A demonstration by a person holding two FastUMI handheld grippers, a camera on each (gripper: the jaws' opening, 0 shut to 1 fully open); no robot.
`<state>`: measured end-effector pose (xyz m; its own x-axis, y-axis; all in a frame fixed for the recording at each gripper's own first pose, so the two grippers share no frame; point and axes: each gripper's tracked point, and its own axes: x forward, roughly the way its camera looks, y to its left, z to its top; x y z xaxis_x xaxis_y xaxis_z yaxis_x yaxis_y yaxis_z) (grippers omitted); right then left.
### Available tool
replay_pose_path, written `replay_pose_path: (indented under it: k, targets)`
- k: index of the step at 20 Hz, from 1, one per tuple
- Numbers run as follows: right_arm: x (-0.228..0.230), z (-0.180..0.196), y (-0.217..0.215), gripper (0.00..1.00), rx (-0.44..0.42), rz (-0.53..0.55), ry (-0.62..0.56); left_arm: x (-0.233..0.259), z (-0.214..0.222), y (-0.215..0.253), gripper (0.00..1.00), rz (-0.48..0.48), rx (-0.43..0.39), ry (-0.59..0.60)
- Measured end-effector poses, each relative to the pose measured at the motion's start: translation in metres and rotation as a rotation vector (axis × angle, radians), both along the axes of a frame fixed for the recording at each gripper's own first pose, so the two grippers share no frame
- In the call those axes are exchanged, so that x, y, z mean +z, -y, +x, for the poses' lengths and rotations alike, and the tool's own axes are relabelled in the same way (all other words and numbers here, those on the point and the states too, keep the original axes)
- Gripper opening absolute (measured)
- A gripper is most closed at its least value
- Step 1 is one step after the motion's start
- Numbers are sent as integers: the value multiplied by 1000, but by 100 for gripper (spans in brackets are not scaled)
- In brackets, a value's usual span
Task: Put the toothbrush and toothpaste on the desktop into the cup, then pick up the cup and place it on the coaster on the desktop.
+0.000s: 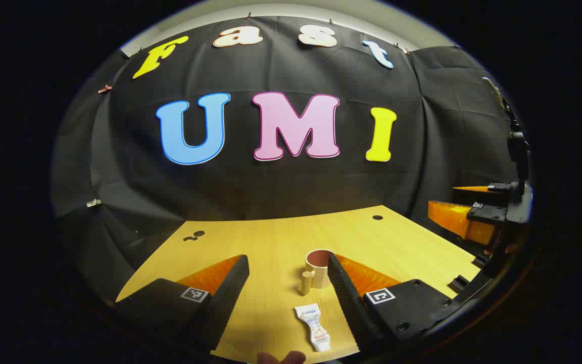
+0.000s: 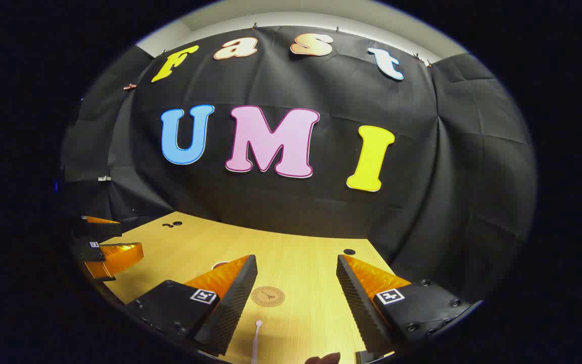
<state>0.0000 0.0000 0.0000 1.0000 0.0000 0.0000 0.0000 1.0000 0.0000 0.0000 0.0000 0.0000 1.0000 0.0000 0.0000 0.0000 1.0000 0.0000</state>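
The pale wooden desktop point(image 1: 276, 242) is showing a smooth, fine-grained finish. Between the left gripper point(image 1: 288, 275) fingers, the matt terracotta cup point(image 1: 318, 268) and glossy white plastic toothpaste tube point(image 1: 315, 326) are resting; ribbed finger pads point(image 1: 344, 293) are looking rough.

Nothing readable here really: the toothpaste point(image 1: 314, 326) has print too small to make out, the coaster point(image 2: 267, 296) stamp is a blur, and the gripper tags are just square marker patterns.

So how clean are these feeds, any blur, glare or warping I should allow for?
Left gripper view: sharp in the middle, cup and toothpaste clear; fisheye bends the desk edges; the right gripper sits dim at the rim. Right gripper view: coaster crisp, toothbrush pale and cut off at the bottom; no strong glare.
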Motion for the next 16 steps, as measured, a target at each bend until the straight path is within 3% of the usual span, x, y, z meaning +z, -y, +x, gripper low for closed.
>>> replay_pose_path:
  k: [16]
  targets:
    - [-15, 7, 10, 97, 20, -2, -36, -17, 9, 26, 97, -13, -19, -56]
